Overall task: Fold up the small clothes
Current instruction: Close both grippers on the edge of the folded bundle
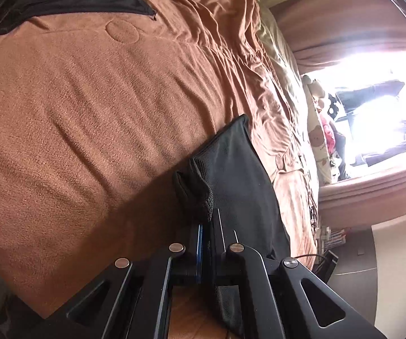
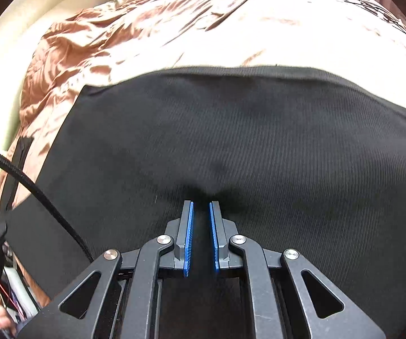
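Left wrist view: left tongs (image 1: 207,220) are clenched on a bunched edge of the black garment (image 1: 237,169), lifted over the brown bed cover (image 1: 90,99); right tongs (image 2: 201,212) rest released on the spread cloth, best pinning it while the fold is carried across evenly

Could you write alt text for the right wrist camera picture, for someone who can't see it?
A black two-finger gripper with blue ribbed pads points, slightly parted, at a black ribbed-knit garment spread flat over a rumpled brown blanket. The tips are close to the cloth; contact cannot be judged. A black braided cable crosses the left edge.
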`<control>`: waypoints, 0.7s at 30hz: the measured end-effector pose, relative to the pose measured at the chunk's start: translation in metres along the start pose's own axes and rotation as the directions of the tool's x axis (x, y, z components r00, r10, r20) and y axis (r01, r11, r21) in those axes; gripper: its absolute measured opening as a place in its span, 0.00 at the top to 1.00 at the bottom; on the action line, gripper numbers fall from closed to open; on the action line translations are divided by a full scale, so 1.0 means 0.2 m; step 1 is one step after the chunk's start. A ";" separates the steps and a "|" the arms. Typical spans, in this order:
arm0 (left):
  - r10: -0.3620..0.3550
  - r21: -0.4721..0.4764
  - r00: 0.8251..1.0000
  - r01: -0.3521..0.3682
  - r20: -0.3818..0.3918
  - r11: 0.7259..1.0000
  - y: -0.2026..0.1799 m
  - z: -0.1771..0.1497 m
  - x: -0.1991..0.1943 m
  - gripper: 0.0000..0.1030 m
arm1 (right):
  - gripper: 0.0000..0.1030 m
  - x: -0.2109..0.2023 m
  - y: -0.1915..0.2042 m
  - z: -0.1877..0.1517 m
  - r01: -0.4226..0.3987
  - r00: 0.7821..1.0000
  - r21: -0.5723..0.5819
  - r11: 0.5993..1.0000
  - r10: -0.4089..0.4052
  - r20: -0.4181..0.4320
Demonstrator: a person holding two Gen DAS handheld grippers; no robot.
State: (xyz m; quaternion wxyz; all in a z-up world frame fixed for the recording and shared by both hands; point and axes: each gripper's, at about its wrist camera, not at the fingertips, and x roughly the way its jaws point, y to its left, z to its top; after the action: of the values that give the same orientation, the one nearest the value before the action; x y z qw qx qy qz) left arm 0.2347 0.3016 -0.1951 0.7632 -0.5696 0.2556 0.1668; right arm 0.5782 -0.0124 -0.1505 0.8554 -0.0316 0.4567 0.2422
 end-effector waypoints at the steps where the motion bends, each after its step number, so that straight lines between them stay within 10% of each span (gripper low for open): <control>1: 0.002 -0.001 1.000 -0.002 -0.001 1.000 0.00 0.00 0.00 0.96 | 0.92 0.01 -0.01 0.02 0.001 1.000 0.004 1.000 -0.001 0.006; 21: -0.003 -0.032 1.000 0.003 -0.018 0.999 0.02 0.01 0.04 0.96 | 0.96 0.17 -0.13 0.32 0.037 0.993 0.046 0.998 -0.042 0.114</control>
State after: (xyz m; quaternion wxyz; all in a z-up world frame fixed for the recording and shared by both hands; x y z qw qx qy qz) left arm 0.2396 0.3043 -0.2026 0.7519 -0.5836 0.2591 0.1644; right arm 0.6554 -0.0051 -0.1455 0.8854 -0.0080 0.4113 0.2166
